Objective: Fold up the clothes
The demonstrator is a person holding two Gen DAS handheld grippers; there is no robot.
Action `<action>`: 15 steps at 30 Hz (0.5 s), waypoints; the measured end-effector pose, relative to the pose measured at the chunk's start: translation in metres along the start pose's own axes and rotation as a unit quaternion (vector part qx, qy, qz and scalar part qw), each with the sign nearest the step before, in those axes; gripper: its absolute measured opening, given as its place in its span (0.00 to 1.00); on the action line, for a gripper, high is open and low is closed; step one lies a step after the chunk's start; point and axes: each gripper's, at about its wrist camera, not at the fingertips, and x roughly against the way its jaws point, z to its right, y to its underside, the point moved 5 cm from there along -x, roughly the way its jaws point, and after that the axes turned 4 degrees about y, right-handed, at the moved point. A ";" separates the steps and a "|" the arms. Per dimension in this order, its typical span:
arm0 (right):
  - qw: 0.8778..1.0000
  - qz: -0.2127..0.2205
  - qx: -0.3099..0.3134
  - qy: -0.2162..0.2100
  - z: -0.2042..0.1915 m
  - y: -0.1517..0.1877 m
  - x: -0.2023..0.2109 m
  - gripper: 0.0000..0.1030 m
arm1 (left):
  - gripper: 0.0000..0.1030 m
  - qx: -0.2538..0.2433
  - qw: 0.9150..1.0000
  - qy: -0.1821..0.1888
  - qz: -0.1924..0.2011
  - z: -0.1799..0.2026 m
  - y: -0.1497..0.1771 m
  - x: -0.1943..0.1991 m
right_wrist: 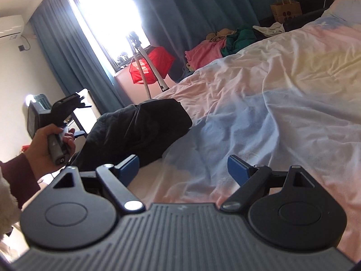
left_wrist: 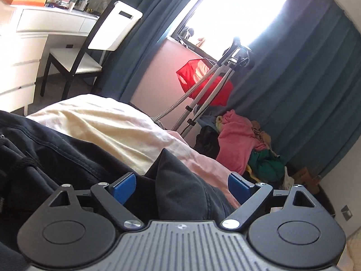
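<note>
A dark, near-black garment (left_wrist: 67, 158) lies crumpled on the bed at its near left corner. One raised fold of it (left_wrist: 187, 180) stands between the blue pads (left_wrist: 124, 188) of my left gripper (left_wrist: 181, 187), whose jaws are wide apart and do not press on the cloth. In the right wrist view the same garment (right_wrist: 140, 128) is a heap at the left of the bed. My right gripper (right_wrist: 183, 168) hangs open over the bare sheet just right of the heap, holding nothing. A hand (right_wrist: 42, 142) in a dark red sleeve grips the left tool's handle beside the garment.
The bed's pale pink, blue and cream sheet (right_wrist: 270, 101) is rumpled. Beyond the bed are a pile of pink and green clothes (left_wrist: 239, 144), a garment steamer stand (left_wrist: 216, 83) with a red item, teal curtains and a bright window. A chair (left_wrist: 90, 52) and white dresser (left_wrist: 29, 33) stand at left.
</note>
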 end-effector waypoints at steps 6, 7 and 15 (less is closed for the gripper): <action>0.996 -0.028 -0.088 0.021 0.044 0.005 -0.030 0.85 | 0.58 -0.063 0.997 -0.024 -0.025 0.030 0.004 -0.058; 0.995 -0.029 -0.095 0.022 0.047 0.005 -0.032 0.85 | 0.42 -0.079 0.996 -0.025 -0.032 0.036 0.006 -0.066; 0.993 -0.009 -0.121 0.013 0.054 0.005 -0.023 0.85 | 0.03 -0.282 0.959 -0.015 0.025 0.110 0.044 0.004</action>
